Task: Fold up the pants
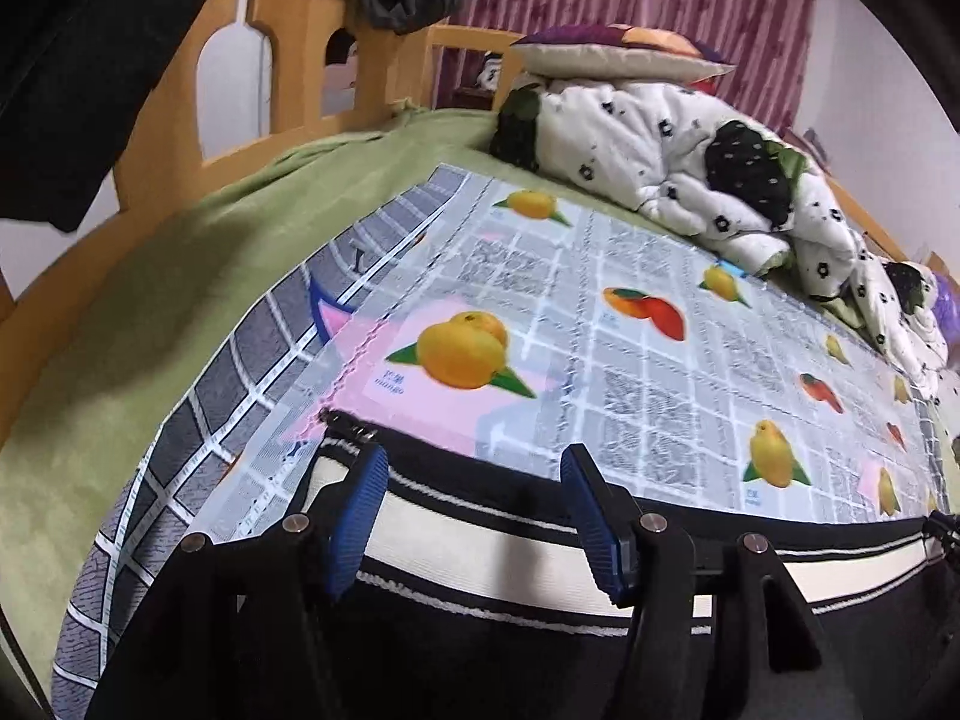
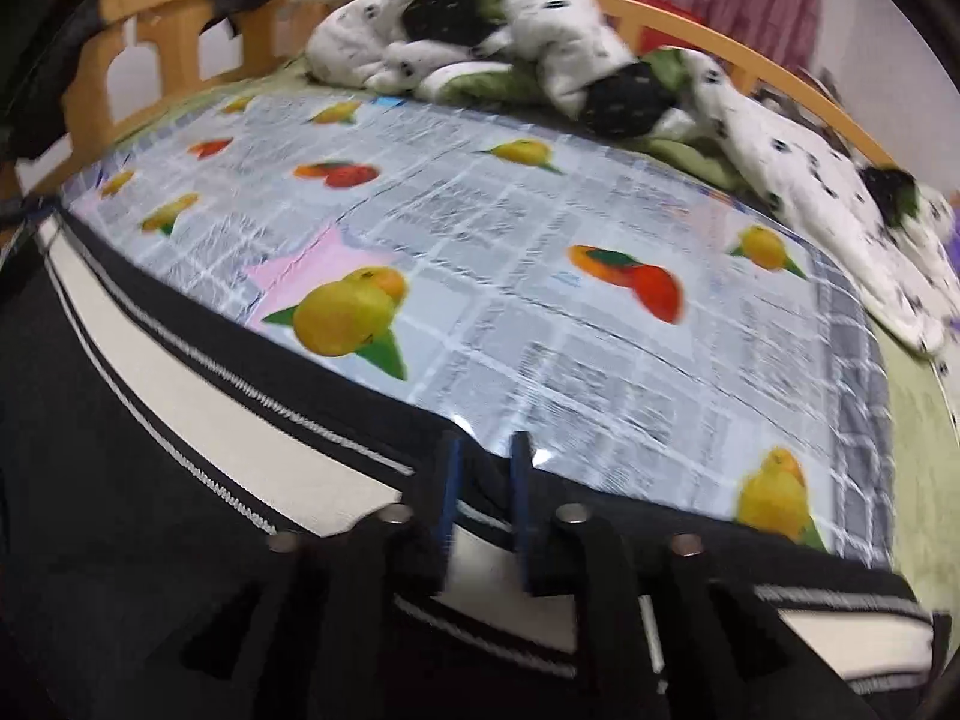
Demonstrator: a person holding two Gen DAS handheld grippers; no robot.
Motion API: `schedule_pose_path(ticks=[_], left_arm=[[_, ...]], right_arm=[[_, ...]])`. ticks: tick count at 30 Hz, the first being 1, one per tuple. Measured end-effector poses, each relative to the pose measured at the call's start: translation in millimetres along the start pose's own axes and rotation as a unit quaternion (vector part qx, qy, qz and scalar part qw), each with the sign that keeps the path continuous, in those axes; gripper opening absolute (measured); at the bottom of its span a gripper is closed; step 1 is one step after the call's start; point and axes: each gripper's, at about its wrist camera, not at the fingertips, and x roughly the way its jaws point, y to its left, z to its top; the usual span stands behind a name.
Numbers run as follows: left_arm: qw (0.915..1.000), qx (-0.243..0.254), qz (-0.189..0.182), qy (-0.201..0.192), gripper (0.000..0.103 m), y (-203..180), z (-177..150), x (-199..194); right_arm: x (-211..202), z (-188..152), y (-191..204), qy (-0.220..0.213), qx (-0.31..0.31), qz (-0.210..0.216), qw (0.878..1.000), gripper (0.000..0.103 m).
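Pants point(image 1: 510, 546) lie across fruit-print cloth point(image 1: 600, 324), waistband along its near edge. My left gripper point(image 1: 474, 522) spread wide over waistband; my right gripper point(image 2: 485, 501) nearly closed, pinching waistband.

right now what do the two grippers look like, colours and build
Both match. The left gripper has two blue ribbed pads mounted on black angular linkage arms, joined by round silver pins. The right gripper shows the same blue pads, black links and silver pins, though blurred. No cables, markings or sleeves visible.
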Motion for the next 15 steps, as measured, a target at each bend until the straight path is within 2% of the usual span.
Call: schedule_pose_path(ticks=[2, 4, 5, 6, 10, 12, 14, 15], left_arm=[[0.9999, 0.013, -0.003, 0.005, 0.064, -3.2, -1.7, 1.6], [0.9990, 0.016, 0.008, 0.041, 0.064, -3.5, -6.3, 16.7], [0.9973, 0.009, 0.011, 0.073, 0.064, -1.3, -9.6, 27.4], [0.9965, 0.003, 0.008, 0.083, 0.064, -0.5, -10.8, 30.3], [0.9984, -0.007, -0.002, 0.056, 0.064, 0.2, -8.0, 4.2], [0.9988, -0.006, -0.020, 0.044, 0.064, -0.4, -10.3, -15.4], [0.9981, -0.019, -0.040, 0.043, 0.064, 2.1, -17.2, -29.4], [0.9969, -0.029, -0.056, 0.046, 0.064, 3.5, -24.4, -37.5]], right_arm=[[-12.9, -8.0, -11.1, -0.011, 0.020, -0.037, 0.999, 0.034], [-10.3, -19.0, -26.6, -0.004, 0.062, -0.067, 0.996, 0.034], [-0.1, -24.8, -34.3, 0.017, 0.086, -0.064, 0.994, 0.034], [4.5, -26.7, -37.9, 0.023, 0.097, -0.057, 0.993, 0.034], [-18.8, -16.0, -27.4, 0.024, 0.122, -0.091, 0.988, 0.034], [-35.6, -11.3, -14.9, 0.009, 0.134, -0.091, 0.987, 0.038], [-52.1, -7.9, 1.3, -0.006, 0.160, -0.079, 0.984, 0.055], [-57.2, -8.9, 7.8, -0.008, 0.172, -0.072, 0.982, 0.059]])
